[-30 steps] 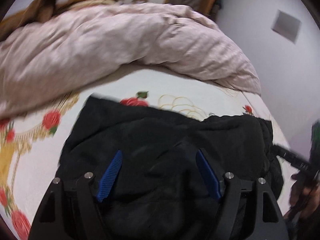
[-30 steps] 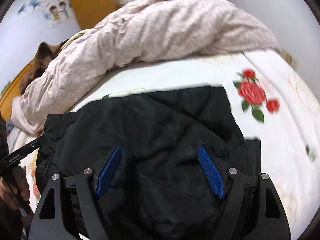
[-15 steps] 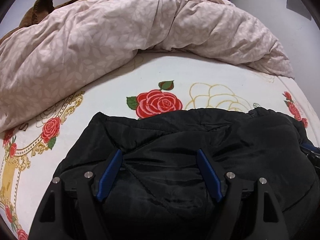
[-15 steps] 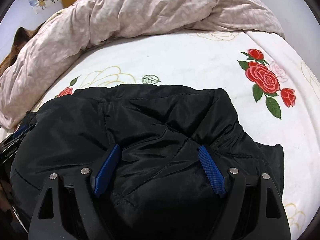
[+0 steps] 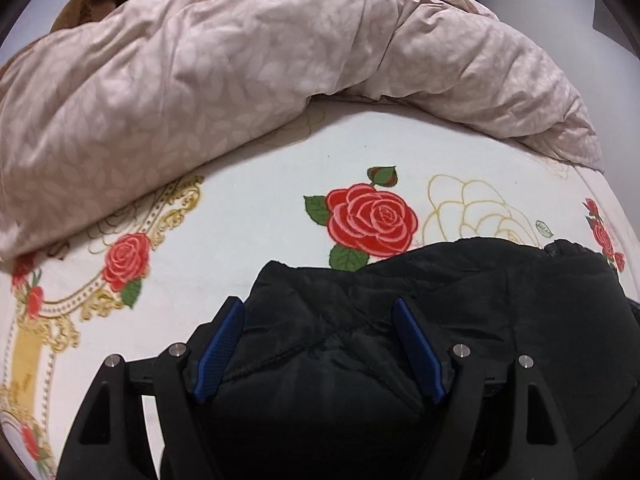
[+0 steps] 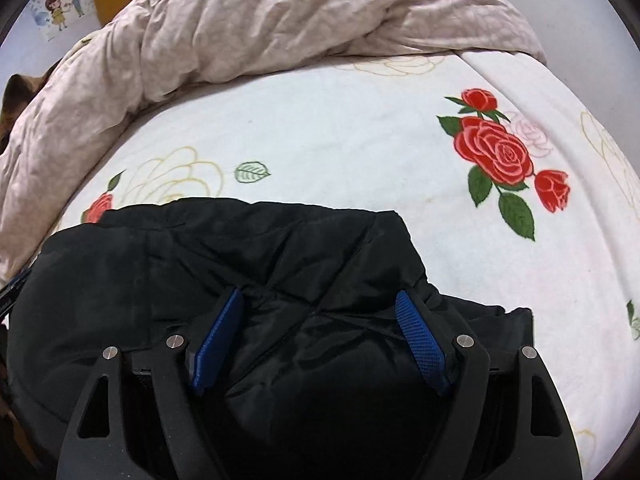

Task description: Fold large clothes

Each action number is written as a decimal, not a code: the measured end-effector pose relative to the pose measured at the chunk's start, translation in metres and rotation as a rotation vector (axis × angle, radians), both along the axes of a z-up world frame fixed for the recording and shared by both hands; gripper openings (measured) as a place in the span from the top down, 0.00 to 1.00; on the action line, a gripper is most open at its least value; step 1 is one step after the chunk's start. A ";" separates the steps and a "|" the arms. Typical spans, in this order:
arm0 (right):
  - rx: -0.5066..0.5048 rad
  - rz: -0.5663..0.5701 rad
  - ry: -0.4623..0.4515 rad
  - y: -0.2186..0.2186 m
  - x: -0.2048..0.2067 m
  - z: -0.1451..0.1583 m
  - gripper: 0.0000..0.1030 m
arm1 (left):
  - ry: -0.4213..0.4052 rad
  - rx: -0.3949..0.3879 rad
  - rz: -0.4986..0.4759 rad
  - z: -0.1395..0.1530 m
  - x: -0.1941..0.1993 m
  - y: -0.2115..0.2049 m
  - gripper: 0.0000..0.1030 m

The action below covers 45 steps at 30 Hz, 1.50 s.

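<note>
A black padded jacket [image 5: 500, 300] lies bunched on the rose-print bed sheet [image 5: 248, 216]; it also shows in the right wrist view [image 6: 200, 260]. My left gripper [image 5: 318, 320] is open, its blue fingers spread over the jacket's left part, with black fabric between them. My right gripper [image 6: 318, 312] is open too, its blue fingers straddling a fold on the jacket's right part. Neither is closed on the cloth. The jacket's near edge is hidden under both grippers.
A rumpled pink-beige duvet [image 5: 240, 60] is piled along the far side of the bed, seen also in the right wrist view [image 6: 260, 20]. Bare sheet [image 6: 360, 140] lies between duvet and jacket. A wall with a cartoon sticker [image 6: 60, 4] is far left.
Both grippers have dropped lower and closer to the jacket, and the views have steadied. The jacket's far edge now lies nearer, with more sheet showing beyond it. Both stay open.
</note>
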State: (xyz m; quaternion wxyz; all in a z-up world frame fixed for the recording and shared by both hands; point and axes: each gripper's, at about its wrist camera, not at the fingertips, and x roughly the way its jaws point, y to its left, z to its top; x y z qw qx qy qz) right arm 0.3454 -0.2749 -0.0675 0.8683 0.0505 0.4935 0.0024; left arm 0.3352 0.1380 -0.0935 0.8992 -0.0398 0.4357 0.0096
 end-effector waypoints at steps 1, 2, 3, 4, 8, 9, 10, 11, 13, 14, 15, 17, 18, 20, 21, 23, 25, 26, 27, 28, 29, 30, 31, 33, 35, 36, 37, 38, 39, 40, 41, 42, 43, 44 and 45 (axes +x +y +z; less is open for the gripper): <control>-0.005 -0.006 -0.005 0.001 0.001 -0.005 0.24 | -0.004 -0.007 0.005 -0.004 0.001 0.000 0.22; -0.003 -0.010 -0.007 0.000 0.002 -0.007 0.24 | -0.004 -0.012 0.011 -0.008 0.003 0.000 0.22; -0.002 -0.012 -0.010 0.001 0.003 -0.010 0.24 | -0.006 -0.014 0.014 -0.010 0.004 -0.001 0.21; 0.000 -0.013 -0.011 0.000 0.004 -0.011 0.24 | -0.008 -0.015 0.015 -0.013 0.006 -0.001 0.21; 0.011 -0.017 -0.024 -0.003 0.005 -0.015 0.24 | -0.016 -0.018 0.016 -0.016 0.007 -0.001 0.21; 0.008 -0.018 -0.028 -0.002 0.004 -0.016 0.24 | -0.020 -0.018 0.017 -0.017 0.007 -0.002 0.21; 0.004 -0.018 -0.032 -0.001 0.004 -0.016 0.24 | -0.023 -0.017 0.018 -0.017 0.007 -0.002 0.21; 0.002 -0.019 -0.035 0.000 0.003 -0.016 0.24 | -0.024 -0.016 0.018 -0.018 0.007 -0.002 0.21; 0.001 -0.019 -0.039 0.000 0.003 -0.016 0.24 | -0.027 -0.013 0.019 -0.018 0.008 -0.002 0.21; 0.001 -0.020 -0.041 0.000 0.003 -0.016 0.24 | -0.029 -0.015 0.019 -0.019 0.008 -0.002 0.21; 0.000 -0.020 -0.042 0.000 0.003 -0.016 0.24 | -0.029 -0.019 0.020 -0.019 0.008 -0.001 0.20; -0.003 -0.019 -0.042 0.000 0.003 -0.016 0.24 | -0.024 -0.019 0.023 -0.018 0.007 -0.001 0.20; -0.003 -0.019 -0.042 -0.001 0.004 -0.016 0.24 | -0.019 -0.011 0.023 -0.017 0.007 -0.002 0.20; -0.001 -0.017 -0.038 0.000 0.003 -0.013 0.25 | 0.003 0.010 0.023 -0.009 0.007 -0.004 0.21; -0.008 -0.014 -0.033 0.000 0.003 -0.009 0.25 | 0.011 0.013 0.026 -0.003 0.006 -0.004 0.22; -0.027 -0.007 -0.026 0.001 0.000 0.006 0.25 | -0.002 0.004 0.029 0.012 -0.001 -0.001 0.22; -0.030 -0.008 -0.054 0.000 -0.008 0.027 0.25 | -0.041 0.005 0.021 0.035 -0.012 -0.001 0.22; -0.020 -0.008 -0.081 -0.001 -0.013 0.040 0.25 | -0.062 0.001 0.012 0.045 -0.016 -0.002 0.22; -0.009 -0.006 -0.107 0.000 -0.019 0.052 0.25 | -0.092 -0.008 -0.003 0.059 -0.022 -0.007 0.22; 0.002 0.002 -0.136 0.001 -0.024 0.063 0.25 | -0.115 -0.016 -0.023 0.069 -0.026 -0.014 0.22; 0.006 0.010 -0.160 0.002 -0.028 0.072 0.25 | -0.129 -0.025 -0.046 0.076 -0.029 -0.022 0.22; 0.005 0.017 -0.170 0.004 -0.031 0.076 0.25 | -0.138 -0.039 -0.082 0.082 -0.031 -0.035 0.22; 0.004 0.019 -0.166 0.005 -0.031 0.075 0.25 | -0.138 -0.049 -0.119 0.084 -0.031 -0.048 0.22; 0.007 0.013 -0.136 0.004 -0.027 0.065 0.25 | -0.112 -0.070 -0.192 0.077 -0.028 -0.080 0.22; -0.001 -0.005 -0.095 -0.001 -0.023 0.049 0.25 | -0.066 -0.074 -0.237 0.060 -0.020 -0.109 0.22; 0.001 -0.014 -0.074 -0.005 -0.022 0.039 0.25 | -0.045 -0.079 -0.248 0.050 -0.016 -0.120 0.22; 0.002 -0.018 -0.063 -0.008 -0.022 0.033 0.25 | -0.018 -0.078 -0.261 0.039 -0.011 -0.130 0.22; -0.002 -0.018 -0.056 -0.011 -0.023 0.024 0.25 | -0.005 -0.061 -0.265 0.030 -0.008 -0.137 0.22; -0.008 -0.015 -0.056 -0.013 -0.023 0.018 0.25 | -0.005 -0.037 -0.268 0.021 -0.005 -0.143 0.22; -0.008 -0.011 -0.060 -0.014 -0.023 0.013 0.25 | -0.007 -0.030 -0.266 0.015 -0.004 -0.146 0.22; -0.009 -0.013 -0.061 -0.015 -0.022 0.009 0.25 | -0.003 -0.031 -0.264 0.011 -0.001 -0.147 0.22; -0.012 -0.013 -0.062 -0.015 -0.020 0.005 0.25 | 0.000 -0.037 -0.263 0.007 0.003 -0.147 0.22; -0.010 -0.017 -0.060 -0.015 -0.018 0.000 0.25 | 0.002 -0.043 -0.261 0.005 0.005 -0.147 0.22; -0.003 -0.023 -0.060 -0.016 -0.015 -0.004 0.25 | 0.003 -0.049 -0.259 0.001 0.006 -0.148 0.22; -0.003 -0.028 -0.066 -0.016 -0.013 -0.008 0.25 | 0.003 -0.052 -0.255 -0.002 0.007 -0.148 0.22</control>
